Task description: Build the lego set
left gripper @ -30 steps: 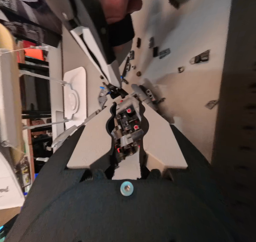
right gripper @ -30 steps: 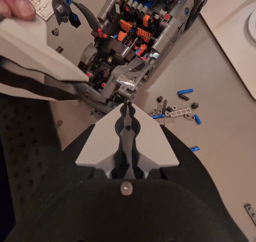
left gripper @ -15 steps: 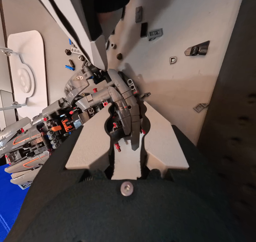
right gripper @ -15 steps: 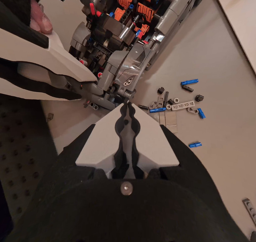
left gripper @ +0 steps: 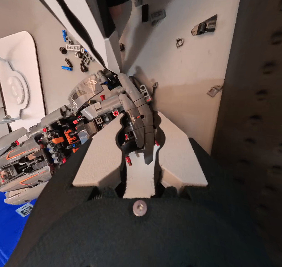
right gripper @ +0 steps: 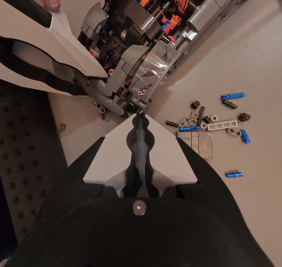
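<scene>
Car [left gripper: 97,119], the grey lego model with orange and black innards, lies on the pale worktop [left gripper: 190,64], and both grippers are on its front end. Left gripper [left gripper: 139,131] has its jaws clamped around the curved grey bumper panel, red pins poking out between the fingers [left gripper: 100,160]. Right gripper [right gripper: 139,114] comes in from the other side, jaws pressed almost together, pinching a small dark stub at the car's [right gripper: 137,61] front corner. Loose parts [right gripper: 213,122], blue pins, black connectors, a pale grey plate, sit just right of that gripper. More dark pieces [left gripper: 204,26] are scattered well apart from the car.
</scene>
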